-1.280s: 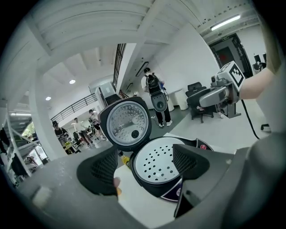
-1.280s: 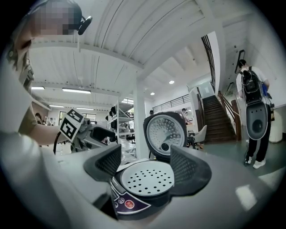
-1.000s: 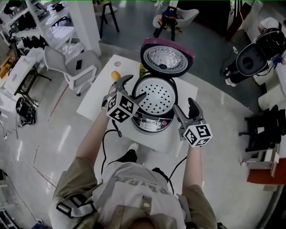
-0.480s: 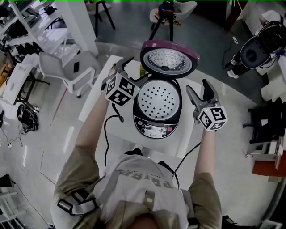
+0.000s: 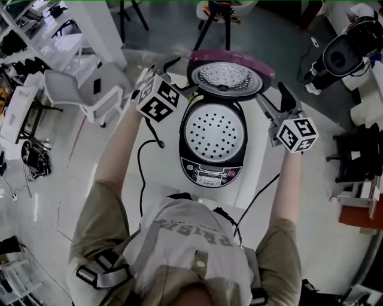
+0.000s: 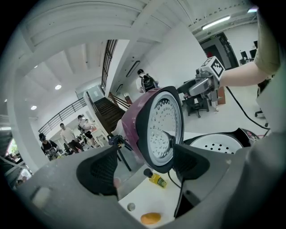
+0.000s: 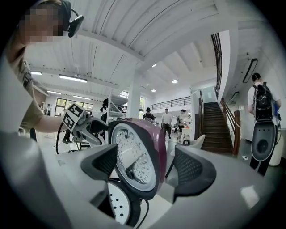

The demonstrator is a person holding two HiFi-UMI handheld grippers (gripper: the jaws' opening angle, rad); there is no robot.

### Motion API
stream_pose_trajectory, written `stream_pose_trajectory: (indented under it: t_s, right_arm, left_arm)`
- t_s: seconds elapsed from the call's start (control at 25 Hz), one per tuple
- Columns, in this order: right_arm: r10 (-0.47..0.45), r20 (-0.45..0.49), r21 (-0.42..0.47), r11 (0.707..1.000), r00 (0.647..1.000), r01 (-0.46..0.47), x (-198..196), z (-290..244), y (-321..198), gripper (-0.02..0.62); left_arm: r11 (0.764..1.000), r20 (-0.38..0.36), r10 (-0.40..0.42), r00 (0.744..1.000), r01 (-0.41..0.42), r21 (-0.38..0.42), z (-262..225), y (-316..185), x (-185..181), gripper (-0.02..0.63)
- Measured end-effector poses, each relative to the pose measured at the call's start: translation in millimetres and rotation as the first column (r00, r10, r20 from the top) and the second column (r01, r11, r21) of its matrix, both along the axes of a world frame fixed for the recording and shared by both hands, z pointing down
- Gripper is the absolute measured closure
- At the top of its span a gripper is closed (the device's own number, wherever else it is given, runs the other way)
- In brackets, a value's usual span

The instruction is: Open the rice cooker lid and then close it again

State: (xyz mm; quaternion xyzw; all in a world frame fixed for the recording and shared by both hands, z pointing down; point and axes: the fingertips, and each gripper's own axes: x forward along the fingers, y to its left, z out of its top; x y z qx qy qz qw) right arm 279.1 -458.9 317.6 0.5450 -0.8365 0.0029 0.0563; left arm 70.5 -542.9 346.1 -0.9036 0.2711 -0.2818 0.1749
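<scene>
The rice cooker point(image 5: 211, 156) stands on a white table with its purple lid point(image 5: 231, 74) raised upright. A white perforated tray point(image 5: 213, 130) shows inside the pot. My left gripper point(image 5: 179, 76) is at the lid's left edge, and my right gripper point(image 5: 274, 99) is at its right edge. In the left gripper view the lid point(image 6: 160, 126) rises between the open jaws of the left gripper point(image 6: 145, 164), and no pad presses on it. In the right gripper view the right gripper point(image 7: 147, 166) has just been opening its jaws. The lid point(image 7: 139, 150) shows in their gap, untouched.
On the table point(image 6: 145, 199) behind the cooker lie a small yellow bottle point(image 6: 157, 180) and an orange fruit point(image 6: 150, 218). Black cords point(image 5: 142, 161) trail off the table's near side. A grey chair point(image 5: 99, 86) stands left, a tripod point(image 5: 215, 15) beyond. Several people stand far off.
Both grippers moved away from the person's body, from beside the cooker's front up to either side of the raised lid. The lid has stayed upright.
</scene>
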Motion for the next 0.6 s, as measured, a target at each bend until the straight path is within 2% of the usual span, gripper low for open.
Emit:
stream_pose_trajectory:
  t_s: [0.36,0.6]
  right_arm:
    - [-0.097,-0.057,-0.056,0.994,0.994,0.094,-6.5,10.1,-32.8,0.202]
    - [-0.173,-0.014,-0.055,0.983,0.985,0.172,-16.9,4.6,-36.2,0.202]
  left_arm:
    - [0.997,0.075,0.07,0.995,-0.07,-0.013,14.5,-10.8,15.4,0.202]
    - [0.995,0.102,0.104,0.989,-0.102,-0.021,16.8,-10.0,22.3,0.202]
